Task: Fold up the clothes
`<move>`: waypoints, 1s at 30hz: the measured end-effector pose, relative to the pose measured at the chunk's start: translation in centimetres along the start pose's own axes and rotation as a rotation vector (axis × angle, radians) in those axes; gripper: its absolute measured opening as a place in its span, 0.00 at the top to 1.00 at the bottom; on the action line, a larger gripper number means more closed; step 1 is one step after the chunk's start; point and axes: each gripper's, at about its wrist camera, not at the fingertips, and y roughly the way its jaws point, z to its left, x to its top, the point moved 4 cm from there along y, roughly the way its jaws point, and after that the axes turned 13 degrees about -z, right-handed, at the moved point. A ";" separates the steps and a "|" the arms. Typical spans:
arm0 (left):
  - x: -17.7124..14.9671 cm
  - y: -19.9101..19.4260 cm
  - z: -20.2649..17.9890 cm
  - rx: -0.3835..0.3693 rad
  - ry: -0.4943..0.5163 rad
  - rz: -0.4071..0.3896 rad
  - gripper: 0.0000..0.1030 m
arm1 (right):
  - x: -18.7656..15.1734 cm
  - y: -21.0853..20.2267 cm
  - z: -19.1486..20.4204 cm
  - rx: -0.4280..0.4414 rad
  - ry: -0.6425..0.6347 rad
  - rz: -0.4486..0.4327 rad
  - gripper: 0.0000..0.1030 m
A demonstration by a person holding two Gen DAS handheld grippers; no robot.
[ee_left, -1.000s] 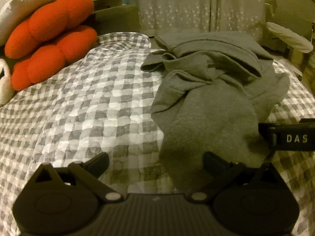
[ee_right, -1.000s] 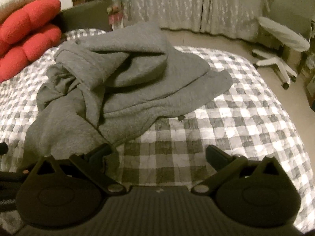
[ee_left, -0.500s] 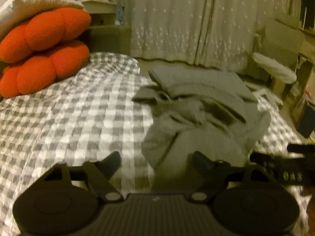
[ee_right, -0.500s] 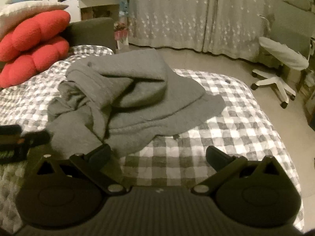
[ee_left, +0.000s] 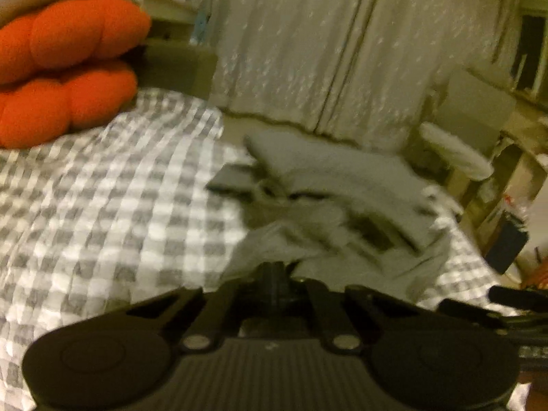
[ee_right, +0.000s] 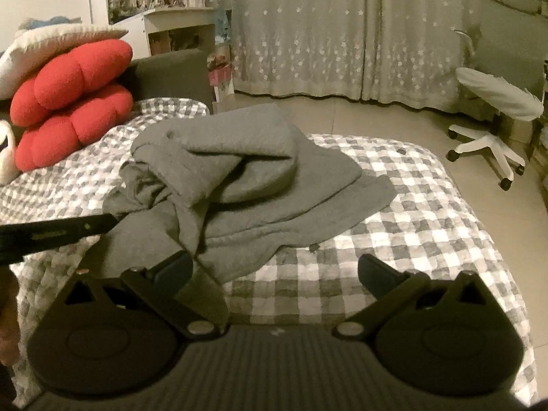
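My left tongs (ee_left: 274, 275) have just snapped closed, their tips meeting at the near edge of the grey garment (ee_right: 239, 185); the picture from that side is blurred, so I cannot tell for sure whether a fold of cloth is pinched between them, though the fabric rises right up to the tips. My right tongs (ee_right: 274, 270) stand wide open with nothing between them: the left finger (ee_right: 173, 269) touches the near hem of the garment, and the right finger (ee_right: 376, 272) hangs over the bare checked bedspread (ee_right: 428, 212). The garment lies crumpled in a heap on the bed, its layers bunched and overlapping, one flat flap spread towards the right side. From my right side I can see the dark bar of my left tool (ee_right: 58, 231) reaching in to the left edge of the heap. Two red cushions (ee_right: 72, 102) are stacked at the far left corner of the bed, under a white pillow (ee_right: 51, 48). A white swivel chair (ee_right: 493, 126) stands on the floor, well apart from the bed, before pale curtains (ee_right: 342, 34).
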 end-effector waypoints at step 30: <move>-0.9 2.0 -0.2 -0.002 -0.004 0.027 0.96 | 0.4 -0.7 -1.4 0.034 0.080 -0.001 0.00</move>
